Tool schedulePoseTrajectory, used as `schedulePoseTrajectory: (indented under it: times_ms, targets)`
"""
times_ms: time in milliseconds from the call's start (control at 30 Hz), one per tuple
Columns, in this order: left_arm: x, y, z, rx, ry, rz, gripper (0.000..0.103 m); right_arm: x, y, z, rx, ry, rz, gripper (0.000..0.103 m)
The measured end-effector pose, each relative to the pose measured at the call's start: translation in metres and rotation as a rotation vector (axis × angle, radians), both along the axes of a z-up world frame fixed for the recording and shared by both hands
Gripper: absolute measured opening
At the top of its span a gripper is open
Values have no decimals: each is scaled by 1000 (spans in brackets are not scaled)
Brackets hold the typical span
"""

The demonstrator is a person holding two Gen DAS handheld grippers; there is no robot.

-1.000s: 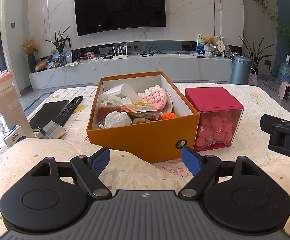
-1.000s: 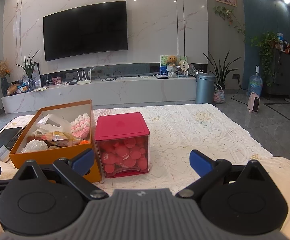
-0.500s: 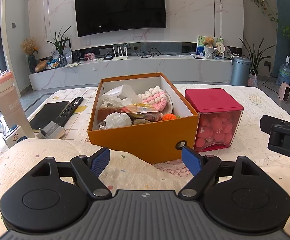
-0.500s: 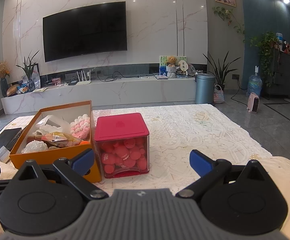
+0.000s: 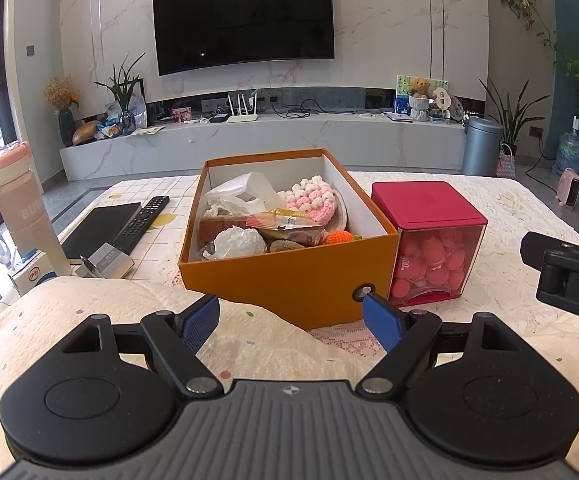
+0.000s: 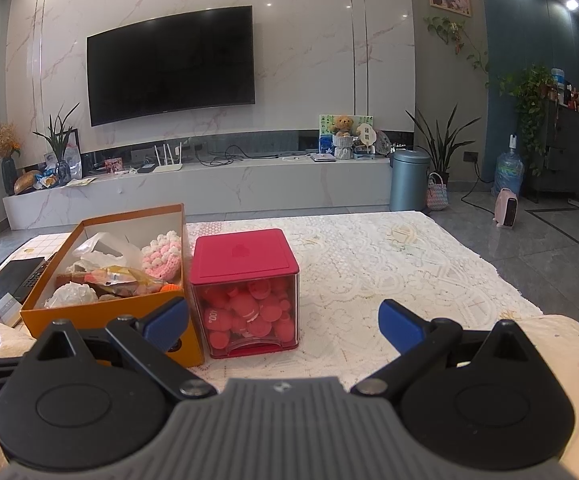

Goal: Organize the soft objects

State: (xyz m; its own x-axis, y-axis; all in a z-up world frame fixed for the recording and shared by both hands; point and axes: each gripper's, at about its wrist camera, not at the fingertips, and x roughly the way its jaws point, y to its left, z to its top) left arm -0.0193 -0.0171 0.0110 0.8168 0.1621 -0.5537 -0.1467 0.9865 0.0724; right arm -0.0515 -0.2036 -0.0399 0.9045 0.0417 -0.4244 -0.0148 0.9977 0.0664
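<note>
A: Living room; lace-covered table [image 6: 389, 264] before a wall-mounted television [image 5: 245, 16]. Orange box [image 5: 289, 276] as landmark, open-topped.

B: Hidden or unclear?

A: Box contents heaped and overlapping: pink-and-white crochet piece [image 5: 313, 200] against the far right wall, orange knitted ball [image 5: 339, 237] half buried at the near right, crumpled white bag [image 5: 241, 194] at the far left. Lower layers not discernible. Cream cushion [image 5: 89, 312] masking the table edge nearest the box.

B: Beside the box?

A: Red-lidded clear cube [image 6: 245, 292] just right of it, packed with red rounded pieces, kind unclear. Remote [image 5: 141, 224] and dark notebook [image 5: 101, 230] to its left.

B: Grippers?

A: Left gripper [image 5: 291, 318] spread wide, empty, low before the box front. Right gripper [image 6: 283, 326] likewise wide and empty, facing the cube.
</note>
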Motion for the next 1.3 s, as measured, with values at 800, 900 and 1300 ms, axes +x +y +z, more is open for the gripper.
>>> schedulePoseTrajectory:
  times_ms: [800,900,1300]
  targets:
    - [-3,-2,1,-2,-10,6,95,-1,0,1,-3,-3,2,99]
    - [-3,-2,2,-3,-11,6,95,-1,0,1,-2,-4,2,99]
    - [-6,-2,3,-7,-20,5,95,-1,1,1,-2,-4,2,99]
